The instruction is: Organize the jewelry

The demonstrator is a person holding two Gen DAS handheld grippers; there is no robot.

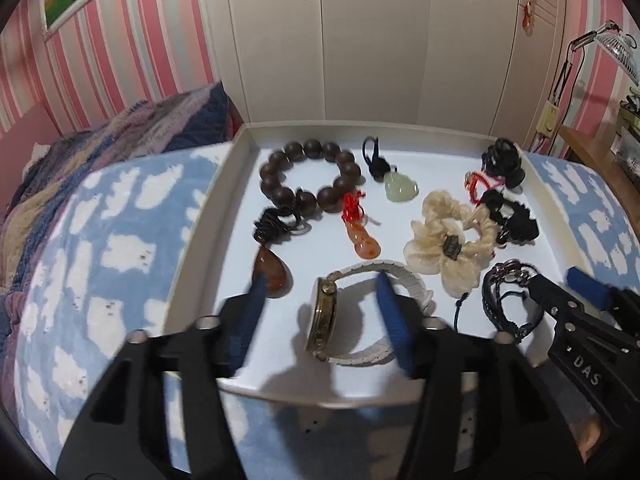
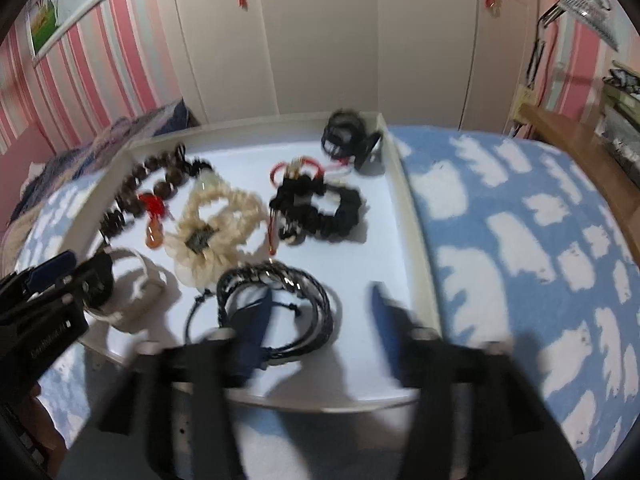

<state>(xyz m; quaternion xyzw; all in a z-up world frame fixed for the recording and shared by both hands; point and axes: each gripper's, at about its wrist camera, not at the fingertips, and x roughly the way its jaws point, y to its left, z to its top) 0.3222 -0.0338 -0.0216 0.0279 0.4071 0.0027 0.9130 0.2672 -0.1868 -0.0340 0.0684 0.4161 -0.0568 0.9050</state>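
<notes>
White-strapped watch (image 1: 352, 312) lay on edge between the left gripper's (image 1: 320, 320) parted jaws.
Released, ungripped; its strap loop ran away from the gripper, right gripper (image 1: 560, 292) beyond.

Both views are fisheye, each mounted just behind its gripper and looking forward and steeply down along the two fingers, which fill the bottom of the frame. Left wrist view sits close over the near edge of the white tray (image 1: 240, 136), centred on its left and middle part; the right gripper (image 1: 560, 284) enters at lower right. Right wrist view sits close over the tray's (image 2: 408, 208) right part, with the cloud-print blanket (image 2: 520, 240) filling the right half; the left gripper (image 2: 76, 268) enters at left edge. Shared: the tray's contents, the white wardrobe (image 1: 360, 40) across the top, and the pink striped wall (image 2: 132, 40).
</notes>
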